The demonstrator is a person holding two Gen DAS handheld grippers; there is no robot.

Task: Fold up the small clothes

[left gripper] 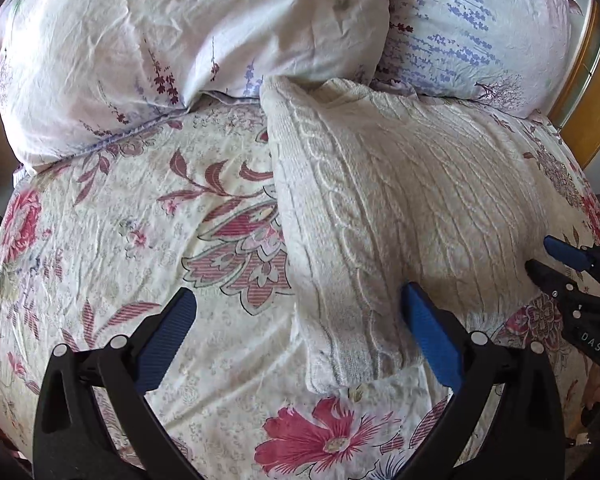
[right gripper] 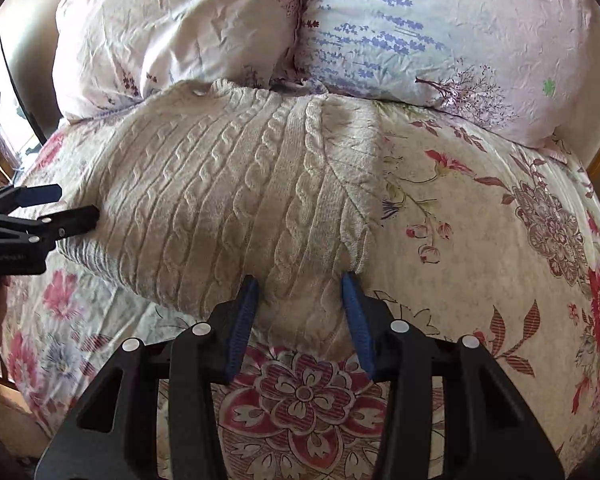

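Note:
A cream cable-knit sweater (left gripper: pixel 400 200) (right gripper: pixel 220 184) lies folded on a floral bed sheet (left gripper: pixel 140 240) (right gripper: pixel 480 220), its far end against the pillows. My left gripper (left gripper: pixel 300 306) hangs wide open over the sweater's near left corner; one blue pad is above the knit, the other above the sheet. From the right wrist view the left gripper (right gripper: pixel 79 202) stands at the sweater's left edge, holding nothing. My right gripper (right gripper: pixel 300 284) has a thick bunch of the sweater's near edge squeezed between its blue pads. The left wrist view shows the right gripper (left gripper: pixel 537 253) at that same near right edge.
Two patterned pillows (left gripper: pixel 180 40) (left gripper: pixel 480 32) lean at the head of the bed, also seen as pillows (right gripper: pixel 172 28) (right gripper: pixel 420 32). A wooden bed frame (left gripper: pixel 580 92) runs along the right side. Floral sheet spreads to the left and right of the sweater.

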